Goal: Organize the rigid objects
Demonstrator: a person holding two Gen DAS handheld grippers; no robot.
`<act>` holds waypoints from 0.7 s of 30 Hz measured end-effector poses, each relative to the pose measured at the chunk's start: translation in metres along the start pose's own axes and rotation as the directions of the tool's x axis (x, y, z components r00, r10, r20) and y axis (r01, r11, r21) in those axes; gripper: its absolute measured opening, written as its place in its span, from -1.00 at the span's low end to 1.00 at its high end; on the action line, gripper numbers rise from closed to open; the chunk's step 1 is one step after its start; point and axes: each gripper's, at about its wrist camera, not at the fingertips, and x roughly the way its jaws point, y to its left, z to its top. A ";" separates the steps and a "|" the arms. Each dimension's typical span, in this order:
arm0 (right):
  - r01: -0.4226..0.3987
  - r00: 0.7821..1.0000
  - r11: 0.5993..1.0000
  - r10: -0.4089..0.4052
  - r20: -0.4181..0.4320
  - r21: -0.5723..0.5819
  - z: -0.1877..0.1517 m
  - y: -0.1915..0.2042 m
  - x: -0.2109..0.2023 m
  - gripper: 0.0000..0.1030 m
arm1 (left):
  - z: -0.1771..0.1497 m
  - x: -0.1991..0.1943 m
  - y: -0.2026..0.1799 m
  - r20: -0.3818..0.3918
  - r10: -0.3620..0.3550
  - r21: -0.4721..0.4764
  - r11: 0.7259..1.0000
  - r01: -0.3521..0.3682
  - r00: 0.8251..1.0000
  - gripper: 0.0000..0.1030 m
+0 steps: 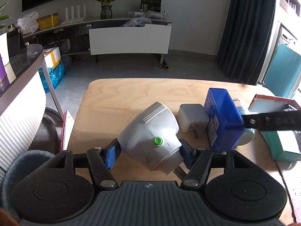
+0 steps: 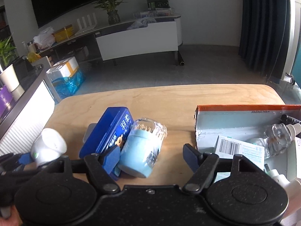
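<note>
**Sorting partly done: one plug-in device lifted, several items left on the table**

A white plug-in device with a green button (image 1: pixel 150 141) was held between the blue pads of the left gripper (image 1: pixel 148 151), the pads pressed on both its sides; it was seen raised over the wooden table (image 1: pixel 116 101), well to the left of the open cardboard box (image 2: pixel 244 120). That box, taken here as the landmark, already held a flat barcoded packet (image 2: pixel 237 148), a clear glass bottle (image 2: pixel 276 139) and other small items not clearly made out, so part of the sorting was judged done.

Left of the box, three things lay on the table: a pale blue jar with a clear lid (image 2: pixel 141 150) nearest, a blue tin (image 2: pixel 109 131) touching the jar's far side, and a grey adapter (image 1: pixel 191 116) beyond the tin. The right gripper (image 2: pixel 152 157) was seen with its jaws apart around the jar; its left pad lay at the jar's side, the right pad well clear, so nothing was gripped. The held device and these three items were judged still to be placed.
</note>
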 end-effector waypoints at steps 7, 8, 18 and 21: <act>0.049 0.998 0.997 -0.046 -0.049 0.062 0.010 0.000 0.031 0.70 | 0.000 -0.001 0.001 0.017 -0.003 -0.007 1.000 0.003 1.000 0.30; 0.048 0.998 0.997 -0.045 -0.044 0.058 0.008 0.000 0.033 0.69 | 0.000 0.000 0.002 0.016 -0.004 -0.014 1.000 0.004 1.000 0.30; -0.009 1.000 1.000 0.009 -0.013 0.028 -0.006 -0.010 0.011 0.11 | -0.003 -0.007 -0.001 0.015 -0.015 -0.026 1.000 0.015 1.000 0.30; -0.032 0.999 0.999 0.032 0.017 0.009 -0.013 -0.011 -0.010 0.11 | -0.005 -0.015 -0.006 0.019 -0.011 -0.027 1.000 0.012 1.000 0.30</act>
